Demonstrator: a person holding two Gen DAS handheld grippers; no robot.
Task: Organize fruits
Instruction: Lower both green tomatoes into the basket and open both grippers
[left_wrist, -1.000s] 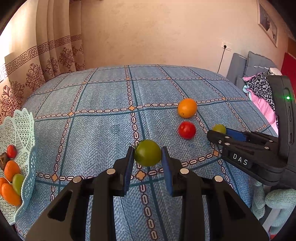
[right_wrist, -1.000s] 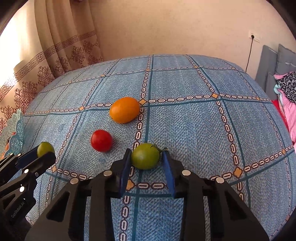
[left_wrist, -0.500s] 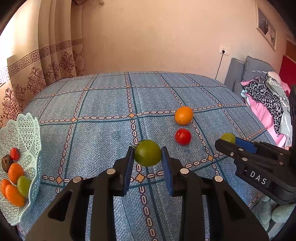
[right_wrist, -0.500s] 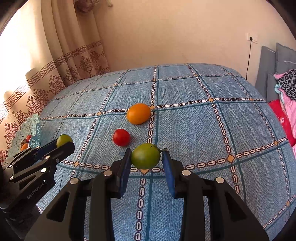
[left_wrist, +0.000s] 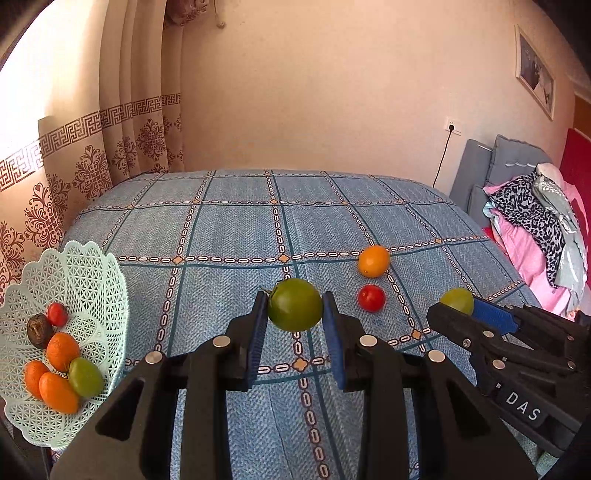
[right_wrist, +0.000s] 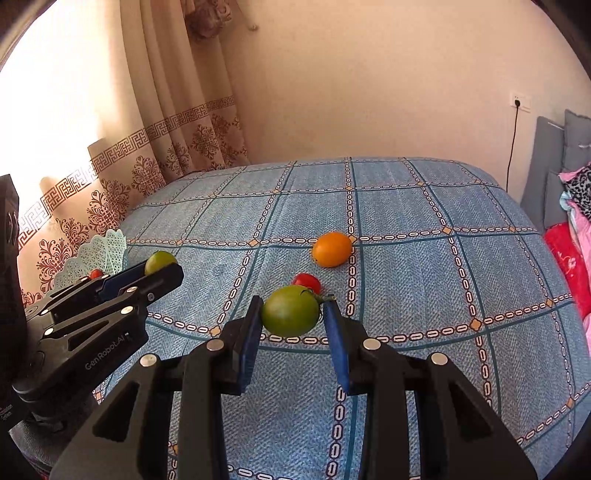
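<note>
Left gripper (left_wrist: 294, 321) clenched on a green tomato (left_wrist: 294, 304), blue pads pressed to both its sides, fruit lifted clear above the blue checked bedspread (left_wrist: 229, 229). Right gripper (right_wrist: 291, 323) likewise clenched on a second green tomato (right_wrist: 290, 311), stem tip poking out toward the right pad, also held above the cloth. In the left wrist view, right gripper seen from the side at the right edge (left_wrist: 456, 308), its green fruit just visible at the tips; in the right wrist view, left gripper seen at the left edge (right_wrist: 162, 267), its fruit at the tips too. Left lying on the bedspread: an orange fruit (left_wrist: 373, 261) and, just nearer, a small red tomato (left_wrist: 371, 298), close together but apart. In the right wrist view the red one (right_wrist: 307, 282) partly hidden behind the held green tomato. At the bed's left edge, a pale mint lattice basket (left_wrist: 92, 273), tilted toward the camera, holding several orange fruits (left_wrist: 61, 350), a green one (left_wrist: 85, 376), a small red one (left_wrist: 57, 314) and a dark brown one (left_wrist: 39, 329). Patterned beige curtain (left_wrist: 122, 147) behind the basket; piled clothes (left_wrist: 535, 221) off to the right of the bed.
</note>
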